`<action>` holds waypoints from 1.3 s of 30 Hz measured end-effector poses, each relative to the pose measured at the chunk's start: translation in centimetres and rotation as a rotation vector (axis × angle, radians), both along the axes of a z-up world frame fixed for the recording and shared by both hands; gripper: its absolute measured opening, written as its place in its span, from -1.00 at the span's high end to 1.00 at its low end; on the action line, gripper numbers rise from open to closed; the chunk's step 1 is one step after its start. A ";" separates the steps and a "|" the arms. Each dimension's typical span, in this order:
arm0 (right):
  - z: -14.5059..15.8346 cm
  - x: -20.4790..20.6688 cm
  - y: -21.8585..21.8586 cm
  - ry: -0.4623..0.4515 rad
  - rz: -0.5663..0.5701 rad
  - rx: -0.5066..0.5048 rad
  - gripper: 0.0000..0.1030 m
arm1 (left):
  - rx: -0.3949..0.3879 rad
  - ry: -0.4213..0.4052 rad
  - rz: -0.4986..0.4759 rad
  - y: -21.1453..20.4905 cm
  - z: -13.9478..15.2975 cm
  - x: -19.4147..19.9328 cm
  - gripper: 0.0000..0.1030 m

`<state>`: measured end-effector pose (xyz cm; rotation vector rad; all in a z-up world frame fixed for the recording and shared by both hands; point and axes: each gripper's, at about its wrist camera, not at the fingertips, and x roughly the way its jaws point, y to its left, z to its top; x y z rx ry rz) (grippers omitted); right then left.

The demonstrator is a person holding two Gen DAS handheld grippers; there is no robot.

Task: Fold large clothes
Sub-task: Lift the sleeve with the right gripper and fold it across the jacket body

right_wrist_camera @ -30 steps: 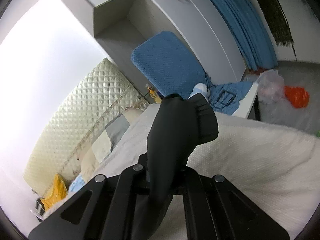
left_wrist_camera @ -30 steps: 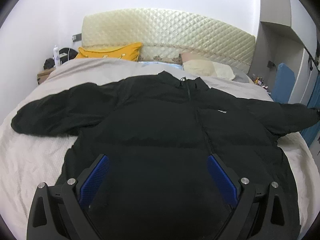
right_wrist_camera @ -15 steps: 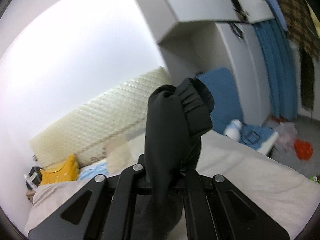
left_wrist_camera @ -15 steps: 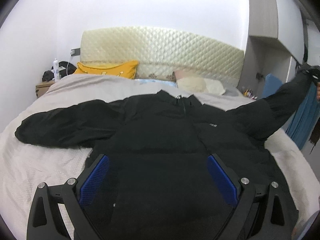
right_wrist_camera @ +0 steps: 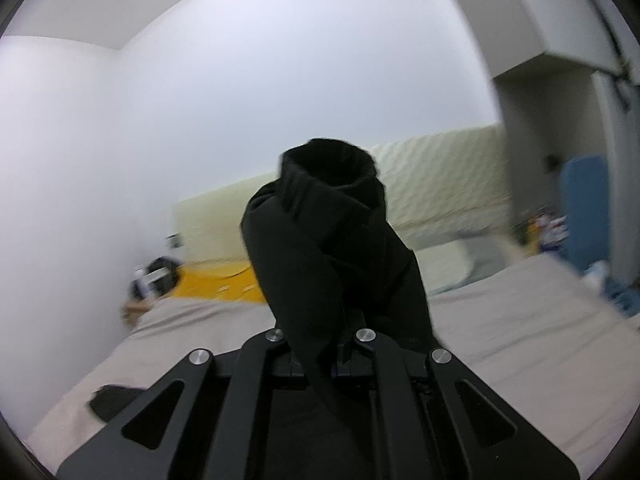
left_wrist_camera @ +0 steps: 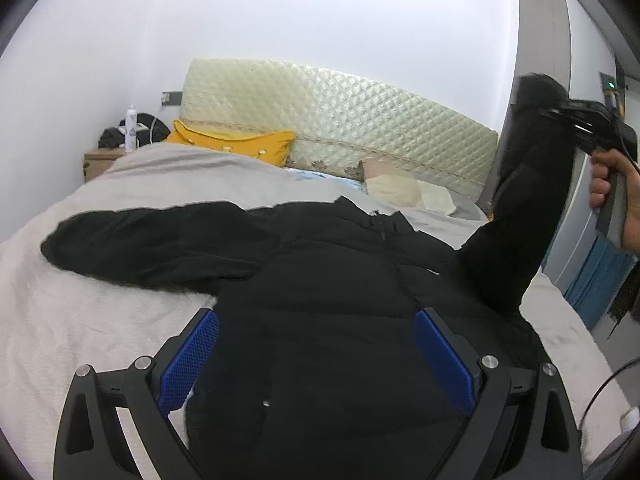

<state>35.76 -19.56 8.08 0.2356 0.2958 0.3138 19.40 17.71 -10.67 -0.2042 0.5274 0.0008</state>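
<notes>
A black puffer jacket (left_wrist_camera: 328, 304) lies front up on the bed (left_wrist_camera: 100, 320), its left sleeve (left_wrist_camera: 152, 240) spread flat. My left gripper (left_wrist_camera: 316, 364) hovers open over the jacket's lower body, blue pads (left_wrist_camera: 188, 360) wide apart. The right sleeve (left_wrist_camera: 528, 200) is lifted steeply off the bed. My right gripper (left_wrist_camera: 560, 114), held by a hand (left_wrist_camera: 616, 196), is shut on the sleeve near its cuff (right_wrist_camera: 332, 168). In the right wrist view the bunched sleeve (right_wrist_camera: 332, 256) rises from between the closed jaws and hides the fingertips.
A quilted cream headboard (left_wrist_camera: 340, 120) backs the bed, with a yellow pillow (left_wrist_camera: 232, 144) and a cream pillow (left_wrist_camera: 408, 192). A nightstand (left_wrist_camera: 104, 160) with a bottle stands far left. A grey wardrobe (left_wrist_camera: 560, 60) and blue fabric (left_wrist_camera: 600, 280) flank the right side.
The right gripper has swung the sleeve up off the bed and inward, rolling as it went. The left gripper drifted back and up, still open over the jacket.
</notes>
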 end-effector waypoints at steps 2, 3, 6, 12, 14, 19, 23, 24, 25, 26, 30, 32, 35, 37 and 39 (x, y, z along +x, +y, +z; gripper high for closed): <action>-1.8 0.3 3.8 0.025 0.085 0.003 0.87 | 0.014 -0.010 0.028 0.6 0.2 -0.2 -0.93; -2.4 0.5 5.1 0.029 0.111 -0.009 0.87 | 0.009 -0.011 0.034 1.0 0.3 -0.1 -0.93; -5.6 1.0 10.5 0.061 0.205 -0.095 0.87 | -0.023 -0.009 0.048 2.3 0.3 -0.2 -0.93; -13.6 1.7 16.5 0.161 0.327 -0.184 0.87 | -0.032 -0.004 0.047 3.0 0.0 -0.2 -0.93; -16.3 1.9 17.4 0.208 0.350 -0.188 0.87 | -0.029 -0.001 0.045 2.9 -0.1 -0.1 -0.93; -21.7 1.6 19.9 0.300 0.385 -0.239 0.87 | -0.042 0.013 0.047 3.4 -0.5 0.4 -0.93; -25.8 1.7 21.4 0.385 0.386 -0.269 0.87 | -0.047 0.020 0.051 3.6 -0.7 0.7 -0.93; -26.5 1.4 21.9 0.405 0.392 -0.284 0.88 | -0.047 0.025 0.050 3.6 -0.8 0.9 -0.93; -27.3 1.7 22.2 0.435 0.401 -0.300 0.88 | -0.046 0.030 0.047 3.6 -1.0 1.0 -0.93; -27.8 1.9 22.4 0.462 0.403 -0.309 0.88 | -0.047 0.034 0.044 3.5 -1.2 1.1 -0.93; -27.0 2.4 22.3 0.492 0.404 -0.297 0.87 | -0.037 0.058 0.036 3.0 -1.7 1.7 -0.93; -26.4 2.2 22.2 0.509 0.412 -0.305 0.83 | -0.024 0.058 0.035 2.9 -1.7 1.7 -0.93; -25.8 0.8 22.2 0.525 0.442 -0.330 0.75 | -0.023 0.059 0.030 2.8 -1.8 1.7 -0.93; -25.8 -0.2 22.0 0.541 0.456 -0.358 0.72 | -0.018 0.067 0.027 2.5 -1.8 1.7 -0.93; -25.5 -0.7 21.5 0.558 0.461 -0.357 0.68 | 0.000 0.068 0.026 2.1 -1.7 1.6 -0.93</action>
